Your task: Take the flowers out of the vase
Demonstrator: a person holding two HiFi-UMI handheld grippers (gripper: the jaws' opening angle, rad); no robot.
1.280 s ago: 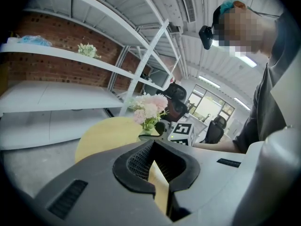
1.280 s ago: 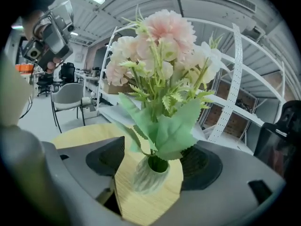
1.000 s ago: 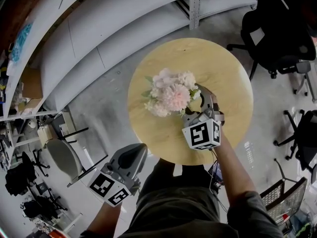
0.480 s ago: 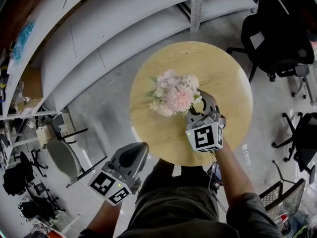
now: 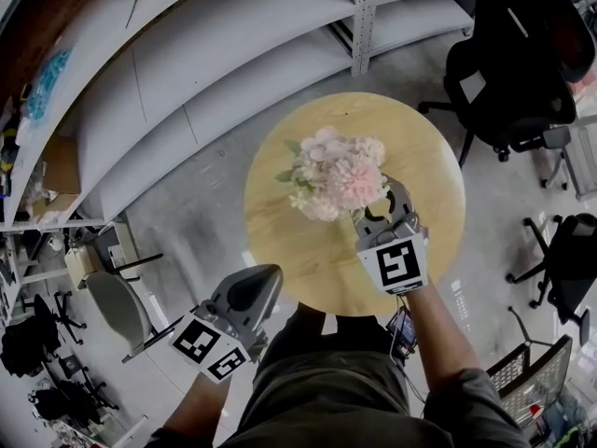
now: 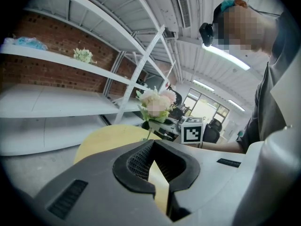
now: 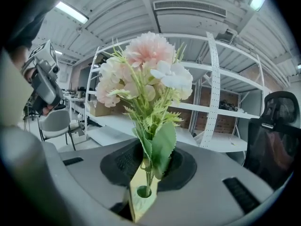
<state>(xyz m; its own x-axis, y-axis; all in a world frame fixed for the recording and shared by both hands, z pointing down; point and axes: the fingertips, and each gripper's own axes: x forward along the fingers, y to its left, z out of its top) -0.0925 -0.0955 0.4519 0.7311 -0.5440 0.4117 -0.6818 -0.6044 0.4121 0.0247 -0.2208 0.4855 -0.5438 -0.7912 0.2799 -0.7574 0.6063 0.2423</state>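
Flowers (image 5: 334, 174): stems between right gripper (image 5: 376, 213) jaws, closing onto them, blooms above. Forearm extended over table (image 5: 308, 259), gripper roughly level. Left gripper (image 5: 269, 275) clenched, empty, short of table edge.

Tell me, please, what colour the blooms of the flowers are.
Pale pink and creamy white; the flowers show best in the right gripper view.

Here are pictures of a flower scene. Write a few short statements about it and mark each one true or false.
1. The table is round. True.
2. The flowers are blue. False: pink and white.
3. The left tongs hold the flowers. False: they are empty, off the table's edge.
4. The right tongs are empty. False: flower stems stand between them as they close.
5. A black chair stands near the table. True.
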